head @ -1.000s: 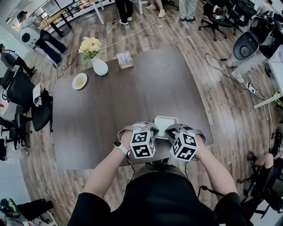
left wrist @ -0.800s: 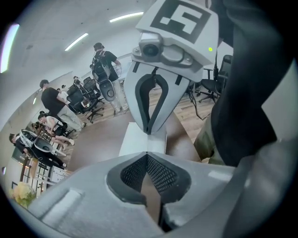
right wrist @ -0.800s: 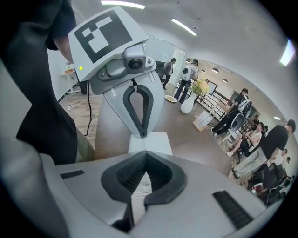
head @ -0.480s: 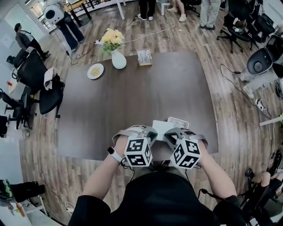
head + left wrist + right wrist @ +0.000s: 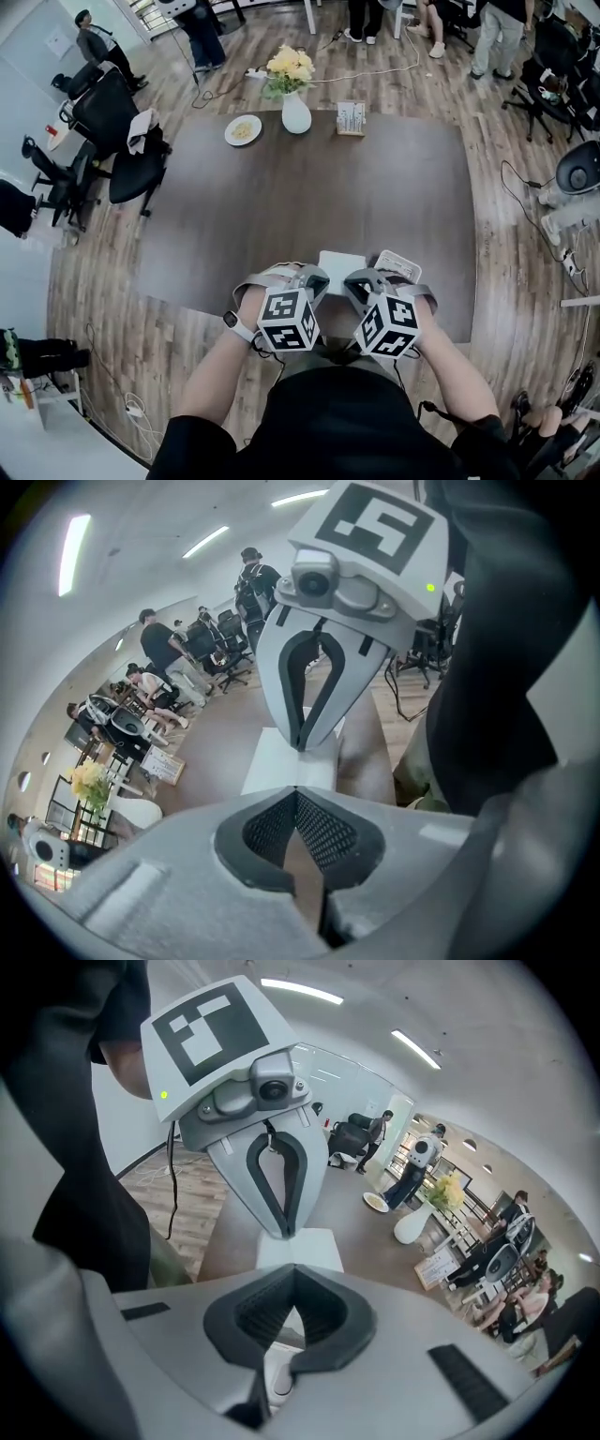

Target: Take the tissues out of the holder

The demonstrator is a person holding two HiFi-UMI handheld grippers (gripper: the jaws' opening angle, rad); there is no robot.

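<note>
A flat white stack of tissues [image 5: 338, 269] hangs just above the near edge of the dark table [image 5: 281, 206], held from both sides. My left gripper [image 5: 321, 278] is shut on its left edge and my right gripper [image 5: 351, 280] is shut on its right edge. In the left gripper view my jaws [image 5: 296, 789] meet on the tissues [image 5: 281, 766], with the right gripper [image 5: 300, 747] pinching the far edge. The right gripper view mirrors this: tissues [image 5: 302, 1247], left gripper [image 5: 284, 1233]. The white holder [image 5: 399, 265] lies on the table just right of the tissues, apart from them.
At the table's far edge stand a white vase of yellow flowers [image 5: 294, 112], a small plate [image 5: 243, 129] and a card stand [image 5: 351, 118]. Black office chairs [image 5: 117, 150] crowd the left side. People stand beyond the table. Cables run over the wooden floor.
Both grippers rose together with the tissues. The holder, hidden under the tissues a second ago, now shows apart at their right. The view tilted, bringing the far table edge closer.
</note>
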